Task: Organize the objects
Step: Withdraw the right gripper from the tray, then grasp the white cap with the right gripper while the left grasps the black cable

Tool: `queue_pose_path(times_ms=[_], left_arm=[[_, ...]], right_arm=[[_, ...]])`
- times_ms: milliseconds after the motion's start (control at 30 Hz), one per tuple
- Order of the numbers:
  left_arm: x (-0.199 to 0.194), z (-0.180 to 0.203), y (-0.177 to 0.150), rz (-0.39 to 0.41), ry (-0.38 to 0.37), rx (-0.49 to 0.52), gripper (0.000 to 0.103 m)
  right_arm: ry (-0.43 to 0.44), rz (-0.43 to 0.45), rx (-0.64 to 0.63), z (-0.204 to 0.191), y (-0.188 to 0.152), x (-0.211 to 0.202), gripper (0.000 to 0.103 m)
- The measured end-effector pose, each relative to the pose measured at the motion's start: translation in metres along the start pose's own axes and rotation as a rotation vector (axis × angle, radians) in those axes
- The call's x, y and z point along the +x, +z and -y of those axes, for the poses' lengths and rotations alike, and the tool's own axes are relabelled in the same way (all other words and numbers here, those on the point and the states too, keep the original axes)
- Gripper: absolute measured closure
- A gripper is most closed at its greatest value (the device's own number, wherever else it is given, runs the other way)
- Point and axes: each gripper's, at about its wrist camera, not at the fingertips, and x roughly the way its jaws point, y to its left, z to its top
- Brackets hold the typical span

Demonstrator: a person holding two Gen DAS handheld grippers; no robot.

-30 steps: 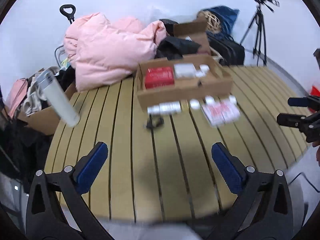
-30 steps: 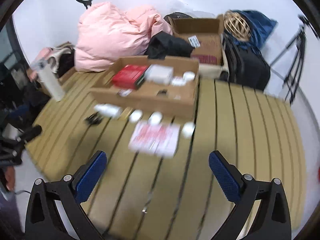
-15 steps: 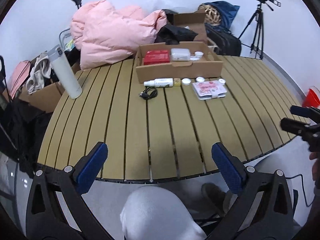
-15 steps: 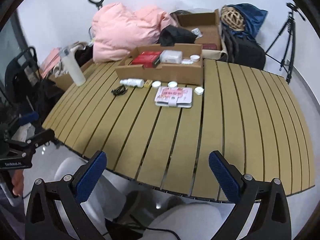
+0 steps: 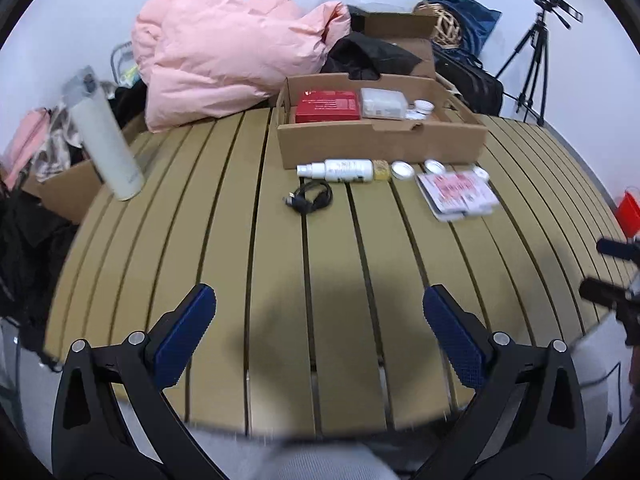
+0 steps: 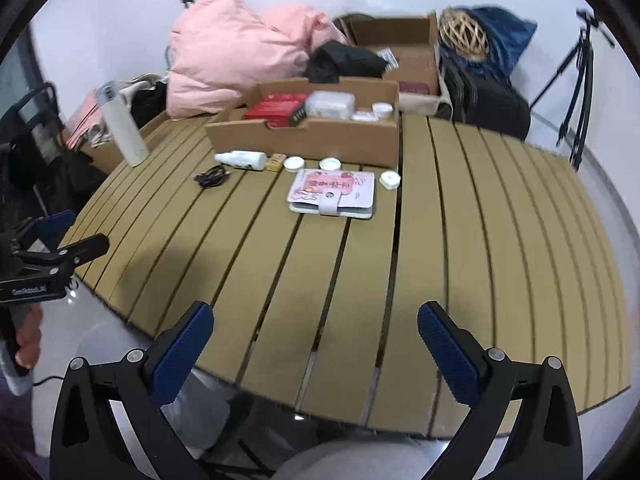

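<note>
I hold my left claw (image 5: pixel 320 316) over the near edge of the slatted tan wooden tabletop (image 5: pixel 280 264). Its blue pads are spread wide apart and there is nothing between them. My right claw (image 6: pixel 316 328) is the same, wide apart with nothing in it, and it sits low over the near side too.

Far across from me is a flat brown cardboard box (image 5: pixel 380 140). Inside it I see a red box (image 5: pixel 326 106), a clear plastic case (image 5: pixel 382 102) beside it, and a small white jar (image 5: pixel 423 107).

Just in front of the cardboard box, things lie in a row. There is a white spray bottle (image 5: pixel 340 169) on its side, a little yellow block (image 5: pixel 381 169) touching its end, and two round white lids (image 5: pixel 402 169). A pink and white wallet with a snap strap (image 6: pixel 334 193) lies flat near them. A small white round tub (image 6: pixel 389 179) sits just beside it. A coiled black cable (image 5: pixel 309 197) is in front of the bottle.

A tall white flask (image 5: pixel 105 136) stands at the far left edge. A puffy pink coat (image 5: pixel 224 48) is piled behind the tabletop.
</note>
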Motion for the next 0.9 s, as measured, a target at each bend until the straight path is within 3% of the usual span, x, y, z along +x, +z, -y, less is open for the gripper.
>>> queue_pose_path(times_ms=[67, 133, 200, 267, 333, 433, 567, 633, 700, 767, 867, 900], left_arm=[[0.028, -0.011, 0.019, -0.027, -0.061, -0.034, 0.0], [0.051, -0.018, 0.034, -0.03, -0.096, -0.056, 0.0], [0.076, -0.021, 0.047, -0.03, -0.109, -0.048, 0.0], [0.101, -0.021, 0.058, -0.039, -0.081, -0.005, 0.0], [0.119, -0.021, 0.065, -0.045, -0.042, 0.016, 0.0], [0.14, -0.02, 0.069, -0.036, -0.017, 0.043, 0.002], [0.157, -0.022, 0.069, -0.043, -0.022, 0.042, 0.003], [0.165, -0.024, 0.067, -0.06, -0.02, 0.019, 0.011], [0.173, -0.026, 0.064, -0.077, -0.013, -0.005, 0.031], [0.173, -0.023, 0.063, -0.048, 0.015, 0.005, 0.038], [0.17, -0.018, 0.062, -0.033, 0.004, 0.019, 0.058], [0.169, -0.015, 0.061, -0.033, 0.008, 0.026, 0.058]], right_arm=[[0.01, -0.016, 0.006, 0.007, 0.01, 0.017, 0.001], [0.017, -0.011, 0.021, 0.016, 0.022, 0.031, 0.015], [0.019, -0.016, 0.049, 0.029, 0.04, 0.051, 0.021], [0.048, -0.014, 0.078, 0.047, 0.06, 0.075, 0.027], [0.052, -0.019, 0.093, 0.059, 0.073, 0.092, 0.045], [0.027, -0.019, 0.084, 0.077, 0.092, 0.122, 0.057], [-0.02, -0.032, 0.027, 0.092, 0.107, 0.153, 0.06], [-0.026, -0.025, -0.004, 0.096, 0.11, 0.161, 0.06], [-0.021, -0.028, -0.03, 0.099, 0.113, 0.169, 0.06], [-0.017, -0.011, -0.075, 0.097, 0.114, 0.173, 0.06], [-0.024, -0.022, -0.108, 0.095, 0.113, 0.183, 0.066], [-0.029, -0.029, -0.114, 0.094, 0.111, 0.186, 0.068]])
